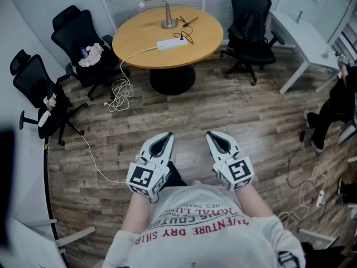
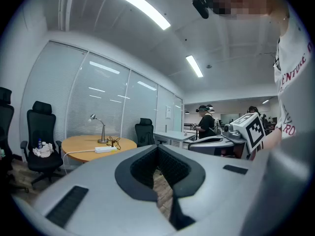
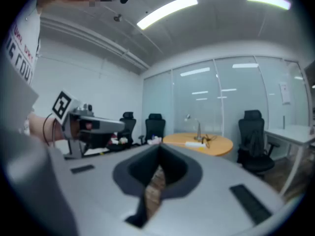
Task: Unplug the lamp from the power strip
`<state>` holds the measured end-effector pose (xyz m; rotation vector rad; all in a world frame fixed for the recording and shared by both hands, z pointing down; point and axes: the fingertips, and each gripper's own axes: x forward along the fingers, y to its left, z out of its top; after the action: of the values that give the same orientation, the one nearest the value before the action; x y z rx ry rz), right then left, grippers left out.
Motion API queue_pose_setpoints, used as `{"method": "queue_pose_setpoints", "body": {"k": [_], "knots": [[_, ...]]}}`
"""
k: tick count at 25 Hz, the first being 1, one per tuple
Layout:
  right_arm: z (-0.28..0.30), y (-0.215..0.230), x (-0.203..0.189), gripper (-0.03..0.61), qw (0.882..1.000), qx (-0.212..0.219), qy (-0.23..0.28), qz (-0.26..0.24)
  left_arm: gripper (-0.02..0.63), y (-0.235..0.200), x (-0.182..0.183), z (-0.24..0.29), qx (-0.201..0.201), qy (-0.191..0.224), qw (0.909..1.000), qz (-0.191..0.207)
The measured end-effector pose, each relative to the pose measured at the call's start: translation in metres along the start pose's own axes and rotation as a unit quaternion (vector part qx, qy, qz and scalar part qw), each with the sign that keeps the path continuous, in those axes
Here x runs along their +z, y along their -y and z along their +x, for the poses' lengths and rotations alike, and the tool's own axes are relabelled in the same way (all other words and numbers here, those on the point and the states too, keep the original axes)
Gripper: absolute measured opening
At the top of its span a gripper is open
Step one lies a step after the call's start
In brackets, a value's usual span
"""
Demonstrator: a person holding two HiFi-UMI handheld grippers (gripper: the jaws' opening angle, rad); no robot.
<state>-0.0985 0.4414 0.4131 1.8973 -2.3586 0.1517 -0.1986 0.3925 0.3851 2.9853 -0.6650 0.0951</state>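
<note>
- Wood-plank floor (image 1: 223, 110), office room; round table (image 1: 139, 43) at the far side, black chairs (image 1: 83, 43) around it.
- Lamp (image 1: 169, 23) stands on the table's far half. Just in front of it lies the white power strip (image 1: 171, 44).
- Black cord (image 1: 187, 29) lies looped between the lamp base and the strip's right end.
- White cable (image 1: 136, 53) runs off the table's left edge to the floor.
- Left gripper (image 1: 165, 140): jaws closed together, nothing between; held near the person's torso, well apart from the table.
- Right gripper (image 1: 215, 138): same, closed and empty, beside the left.
</note>
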Motion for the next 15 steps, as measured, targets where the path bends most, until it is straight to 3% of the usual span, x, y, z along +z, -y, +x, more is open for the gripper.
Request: {"method": "queue_pose_setpoints", "body": {"k": [15], "knots": [[0.01, 0.001, -0.008, 0.029, 1.0, 0.009, -0.016, 0.004, 0.028, -0.014, -0.005, 0.014, -0.004, 0.002, 0.9998, -0.02]]}}
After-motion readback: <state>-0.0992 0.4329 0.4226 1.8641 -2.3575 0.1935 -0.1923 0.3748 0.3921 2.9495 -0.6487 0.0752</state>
